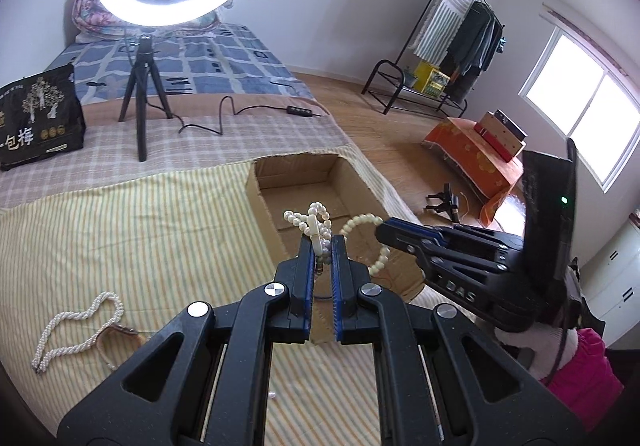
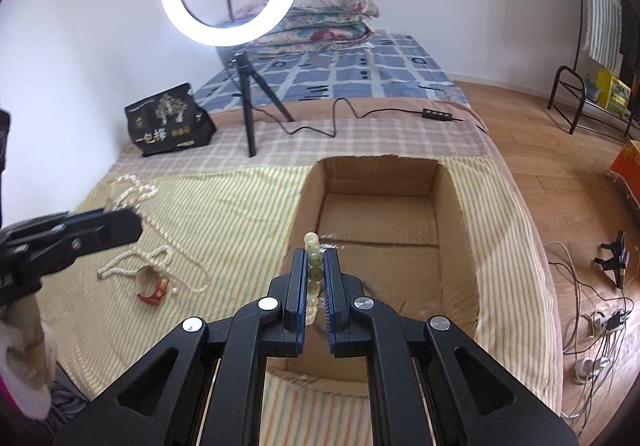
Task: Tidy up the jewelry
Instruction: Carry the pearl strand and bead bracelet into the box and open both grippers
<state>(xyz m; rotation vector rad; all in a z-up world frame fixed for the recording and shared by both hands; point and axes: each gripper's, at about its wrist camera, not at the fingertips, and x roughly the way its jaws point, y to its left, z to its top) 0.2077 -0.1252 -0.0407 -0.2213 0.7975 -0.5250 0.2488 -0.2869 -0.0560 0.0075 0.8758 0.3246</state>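
Note:
My left gripper [image 1: 322,242] is shut on a white pearl necklace [image 1: 310,218], held above the near edge of an open cardboard box [image 1: 276,176]. My right gripper [image 2: 316,256] is shut on a pale beaded bracelet [image 2: 313,266] over the same box [image 2: 454,214]. In the left wrist view the right gripper [image 1: 386,232] comes in from the right with the bracelet [image 1: 366,220] hanging from it. A second pearl necklace [image 1: 72,326] and a brown bangle [image 1: 120,332] lie on the striped cloth at the left; they also show in the right wrist view, the necklace [image 2: 154,258] and the bangle [image 2: 154,292].
A ring light on a black tripod [image 2: 246,102] stands behind the box, its cable [image 2: 340,118] trailing right. A black snack bag [image 2: 170,124] sits at the back left. The bed edge drops to a wooden floor [image 2: 560,150] with cables on the right.

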